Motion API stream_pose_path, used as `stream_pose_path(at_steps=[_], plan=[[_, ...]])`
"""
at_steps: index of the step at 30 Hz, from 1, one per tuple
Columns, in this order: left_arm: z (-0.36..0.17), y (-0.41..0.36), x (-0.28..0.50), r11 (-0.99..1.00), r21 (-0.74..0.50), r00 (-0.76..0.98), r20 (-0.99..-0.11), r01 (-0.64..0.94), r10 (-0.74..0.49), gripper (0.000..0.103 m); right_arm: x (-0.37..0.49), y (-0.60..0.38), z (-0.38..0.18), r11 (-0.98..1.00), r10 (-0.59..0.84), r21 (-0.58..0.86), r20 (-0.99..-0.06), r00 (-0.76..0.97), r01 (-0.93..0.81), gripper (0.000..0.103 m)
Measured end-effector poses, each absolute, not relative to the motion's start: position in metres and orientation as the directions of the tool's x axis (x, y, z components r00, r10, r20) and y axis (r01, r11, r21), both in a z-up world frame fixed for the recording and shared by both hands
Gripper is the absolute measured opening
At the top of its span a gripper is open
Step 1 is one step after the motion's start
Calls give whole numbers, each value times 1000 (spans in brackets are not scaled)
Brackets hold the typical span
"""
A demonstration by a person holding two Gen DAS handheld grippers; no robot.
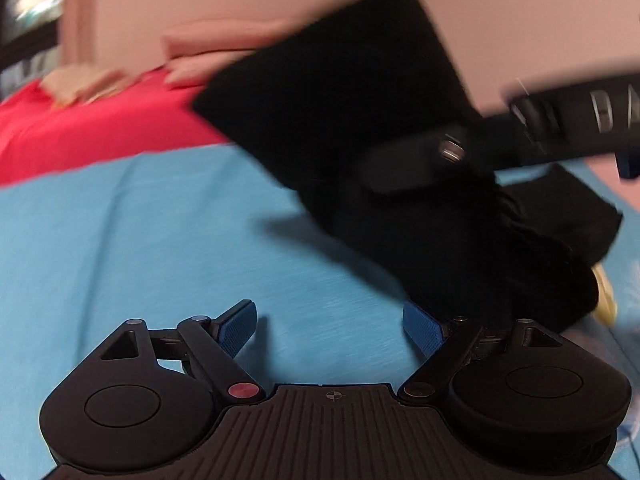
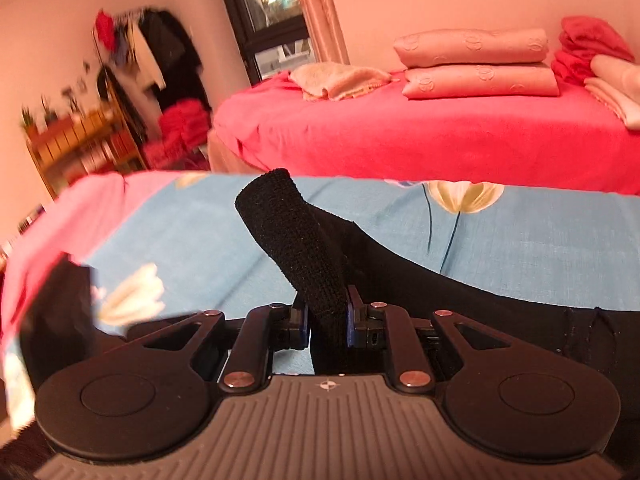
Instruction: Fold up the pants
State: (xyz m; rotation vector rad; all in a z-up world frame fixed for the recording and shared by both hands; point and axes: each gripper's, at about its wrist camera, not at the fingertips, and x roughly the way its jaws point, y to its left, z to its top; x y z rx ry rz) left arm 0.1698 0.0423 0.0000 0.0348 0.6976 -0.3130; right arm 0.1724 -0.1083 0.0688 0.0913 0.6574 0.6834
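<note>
The black pants (image 1: 360, 120) are lifted off the blue sheet (image 1: 140, 240), their upper part blurred in the air and the rest bunched on the sheet at the right. My left gripper (image 1: 332, 328) is open and empty, low over the sheet, just left of the pants. My right gripper (image 2: 328, 320) is shut on a fold of the black pants (image 2: 292, 240), which sticks up between the blue pads; it also shows in the left wrist view (image 1: 452, 152), clamped on the cloth. More black cloth (image 2: 480, 312) trails to the right.
The blue sheet (image 2: 540, 248) has flower prints. Behind it stands a bed with a red cover (image 2: 400, 136) bearing folded pink towels (image 2: 476, 64). At the far left are a wooden shelf (image 2: 80, 140) and a clothes rack (image 2: 152, 52). A window (image 2: 272, 12) is behind.
</note>
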Motion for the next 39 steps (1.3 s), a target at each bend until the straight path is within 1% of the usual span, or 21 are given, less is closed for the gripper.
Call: stream_pose_path(at_steps=[2, 6, 9, 13, 16, 18, 20, 22, 24, 26, 27, 28, 29, 30, 32, 35, 36, 38, 39], plan=[[2, 24, 179, 944, -61, 719, -633, 324, -288, 103, 169, -114, 73, 776, 620, 297, -517, 589, -556, 20], [20, 8, 193, 913, -159, 713, -580, 375, -394, 103, 163, -136, 91, 778, 623, 284, -471, 625, -561, 19], [38, -14, 202, 900, -148, 725, -546, 411, -421, 103, 158, -167, 112, 795, 606, 277, -425, 673, -540, 19], [54, -58, 217, 873, -144, 716, -517, 466, -468, 103, 158, -226, 126, 832, 550, 314, -372, 748, -457, 19], [53, -96, 229, 843, -160, 679, -524, 514, -514, 103, 156, -281, 119, 848, 501, 380, -350, 791, -369, 19], [44, -118, 238, 831, -170, 647, -554, 529, -525, 103, 156, -315, 101, 857, 458, 423, -360, 813, -295, 19], [31, -135, 244, 838, -164, 628, -591, 521, -506, 103, 158, -344, 74, 871, 404, 443, -397, 824, -214, 19], [24, -144, 242, 845, -141, 642, -589, 516, -490, 103, 162, -366, 41, 884, 348, 453, -464, 815, -119, 20], [22, -146, 235, 837, -132, 649, -571, 531, -503, 103, 167, -386, 17, 868, 351, 493, -511, 784, -67, 22], [24, -142, 232, 838, -112, 656, -571, 534, -494, 103, 164, -396, 3, 822, 405, 564, -480, 778, -80, 29], [25, -140, 233, 839, -103, 659, -570, 535, -490, 103, 164, -401, 3, 804, 415, 588, -459, 786, -81, 46], [25, -143, 230, 839, -99, 660, -572, 535, -488, 103, 165, -405, 4, 792, 414, 606, -442, 796, -76, 74], [26, -146, 228, 838, -102, 658, -572, 536, -490, 103, 166, -408, 7, 780, 412, 621, -424, 807, -73, 85], [27, -146, 227, 839, -107, 660, -568, 534, -492, 103, 168, -413, 8, 764, 419, 640, -402, 814, -77, 91], [28, -138, 224, 836, -134, 653, -564, 533, -506, 103, 175, -426, 7, 717, 434, 694, -374, 820, -63, 91], [25, -126, 221, 837, -167, 643, -567, 521, -514, 103, 192, -445, -4, 601, 509, 798, -342, 790, -42, 90], [26, -126, 223, 840, -170, 642, -572, 516, -510, 103, 199, -447, -7, 587, 534, 809, -357, 766, -32, 86], [25, -125, 225, 847, -169, 644, -579, 505, -500, 103, 213, -442, -9, 613, 555, 789, -414, 721, -18, 63], [26, -126, 224, 850, -167, 647, -580, 500, -494, 103, 217, -438, -6, 657, 529, 754, -457, 715, -4, 32]])
